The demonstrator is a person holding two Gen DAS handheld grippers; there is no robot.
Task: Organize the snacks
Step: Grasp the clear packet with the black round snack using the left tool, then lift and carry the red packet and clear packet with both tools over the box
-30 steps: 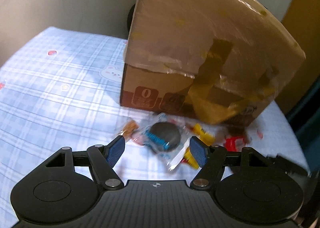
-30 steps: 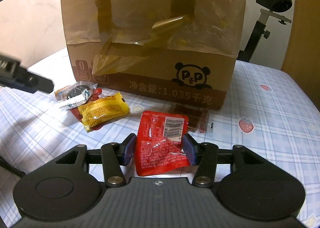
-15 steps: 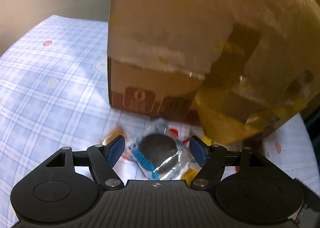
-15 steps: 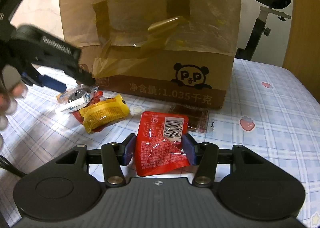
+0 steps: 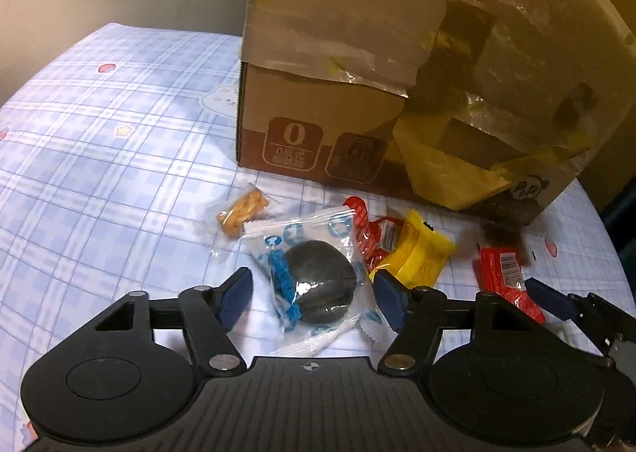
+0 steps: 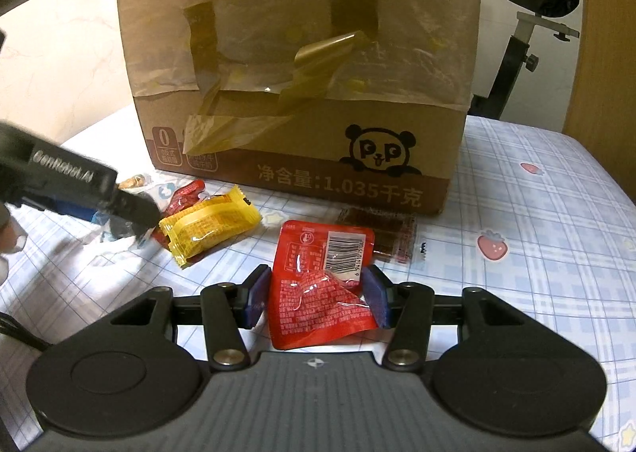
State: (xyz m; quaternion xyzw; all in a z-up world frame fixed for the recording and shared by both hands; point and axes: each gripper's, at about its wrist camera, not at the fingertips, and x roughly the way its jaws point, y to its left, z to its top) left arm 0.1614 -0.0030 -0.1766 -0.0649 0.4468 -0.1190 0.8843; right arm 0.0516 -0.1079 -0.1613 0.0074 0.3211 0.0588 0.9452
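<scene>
On the checked cloth before the taped box, left to right, we list: a biscuit packet; a clear packet with a dark cookie, lying between our left tongs, whose jaws have just been closing and stand apart from it; a yellow packet; a red packet, pinched in our right tongs; a brown bar beside the box.
</scene>
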